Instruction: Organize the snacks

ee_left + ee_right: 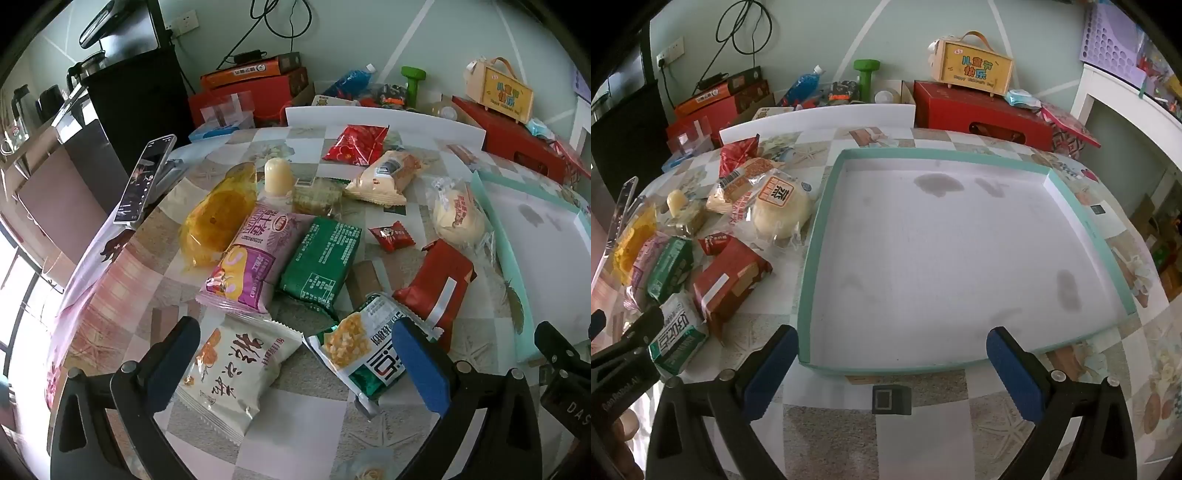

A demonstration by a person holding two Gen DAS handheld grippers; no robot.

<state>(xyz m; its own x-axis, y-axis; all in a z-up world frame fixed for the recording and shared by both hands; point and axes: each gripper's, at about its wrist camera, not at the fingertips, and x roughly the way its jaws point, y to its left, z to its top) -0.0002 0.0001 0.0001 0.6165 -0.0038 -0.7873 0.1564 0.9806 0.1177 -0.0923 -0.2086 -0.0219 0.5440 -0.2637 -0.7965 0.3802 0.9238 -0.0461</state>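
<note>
Left wrist | snack packets (317,258) crowd table | both tongs wide, empty

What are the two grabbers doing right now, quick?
Left gripper: open, holding nothing, above the snack packets.
Right gripper: open, holding nothing, at the near edge of the tray.

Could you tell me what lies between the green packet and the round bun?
A small red candy packet lies between the green packet and round bun, shown in the left wrist view.
</note>
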